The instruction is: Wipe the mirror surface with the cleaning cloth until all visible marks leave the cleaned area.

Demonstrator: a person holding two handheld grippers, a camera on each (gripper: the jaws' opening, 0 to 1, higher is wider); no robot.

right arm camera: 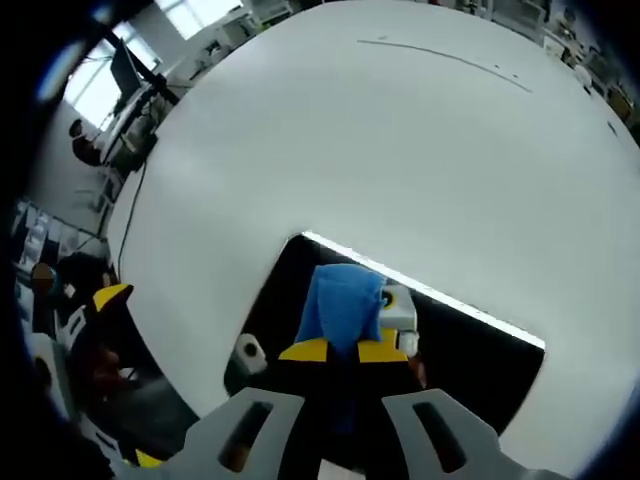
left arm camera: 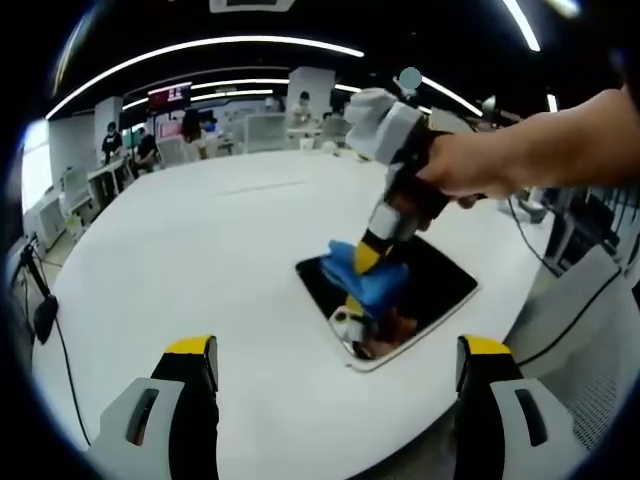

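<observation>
the blue cleaning cloth [right arm camera: 343, 303] is being clamped between the jaws of the right hand-held gripper [right arm camera: 345, 352] and pressed down onto the mirror [left arm camera: 440, 285], which is lying flat on the white table [left arm camera: 200, 260], so marks can be rubbed off. the left hand-held gripper [left arm camera: 335, 375] is being held back over the table edge, jaws spread and holding nothing, likely to keep the mirror unobstructed.

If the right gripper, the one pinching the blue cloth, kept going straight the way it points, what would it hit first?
Most likely the mirror. The right gripper is shut on the blue cloth and points down at the dark glass, so the cloth would press into it first. Whether the cloth already touches is unclear.
</observation>
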